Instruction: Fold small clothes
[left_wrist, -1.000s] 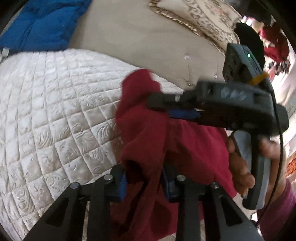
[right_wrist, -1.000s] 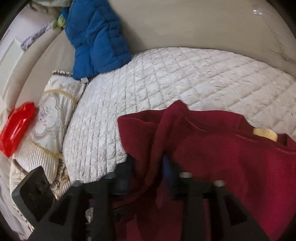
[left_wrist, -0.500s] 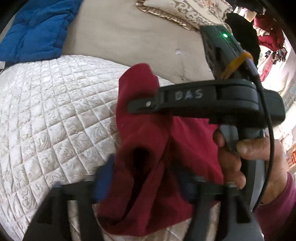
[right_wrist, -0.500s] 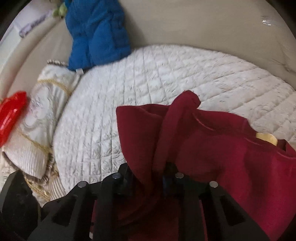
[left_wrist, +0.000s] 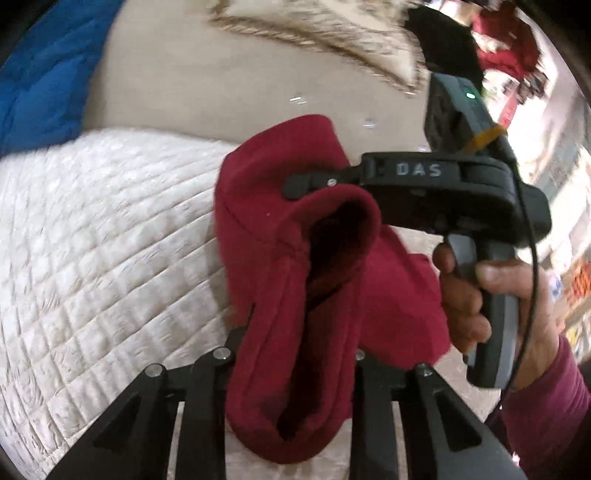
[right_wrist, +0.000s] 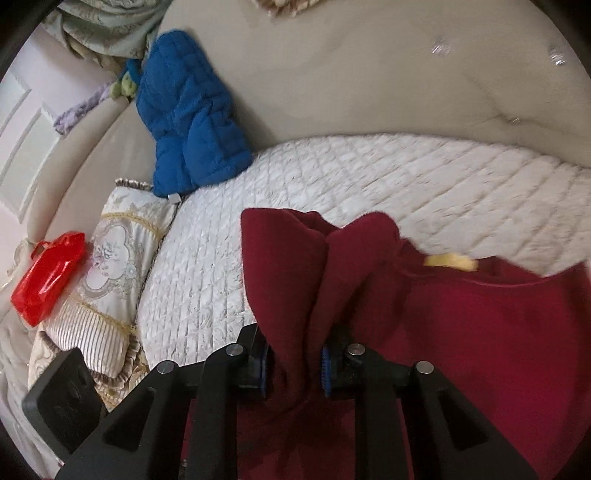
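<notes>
Red garment (left_wrist: 295, 295) is what we have in both tools, lifted above the white quilted cover (left_wrist: 92, 240), and bunched between them. Our left gripper (left_wrist: 295, 354) has its jaws drawn in on a thick roll of the cloth; our right gripper (right_wrist: 293, 363) pinches a narrower fold between its blue pads (right_wrist: 325, 363). We judge the fabric soft, fleecy and light, with no stiffness, so it will sag and slump wherever we are not holding it. Better holds would be at a seam or edge near the yellow label (right_wrist: 448, 261), since a grip on bunched folds drags extra layers. Beside the quilted cover lie a blue padded jacket (right_wrist: 188, 122), a patterned cushion (right_wrist: 110, 258) and a red bag (right_wrist: 48, 273), whose contents we cannot make out.
</notes>
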